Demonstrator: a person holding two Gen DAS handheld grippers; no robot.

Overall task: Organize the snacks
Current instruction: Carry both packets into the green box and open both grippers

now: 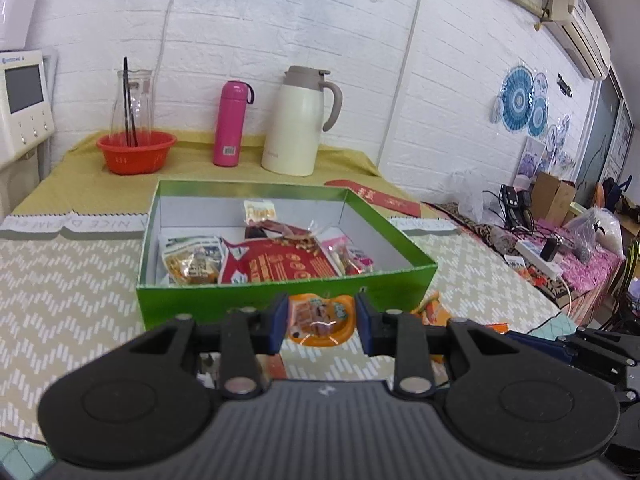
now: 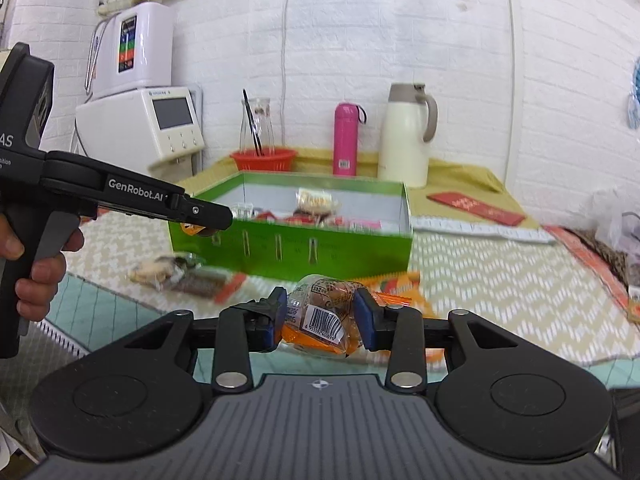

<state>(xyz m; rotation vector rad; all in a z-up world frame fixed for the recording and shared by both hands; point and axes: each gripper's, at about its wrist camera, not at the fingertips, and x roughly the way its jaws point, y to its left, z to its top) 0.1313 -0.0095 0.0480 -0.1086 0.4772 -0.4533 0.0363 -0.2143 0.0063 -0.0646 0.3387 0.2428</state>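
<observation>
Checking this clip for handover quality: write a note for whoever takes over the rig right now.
Left gripper: shut on a small orange printed snack pouch, raised in front of the green cardboard box.
Right gripper: shut on an orange clear-wrapped packet with a barcode, nearer the table's front.
Done: several snack packets lie in the box.
Left: put both held items in, then collect the loose packets on the patterned tablecloth.
</observation>
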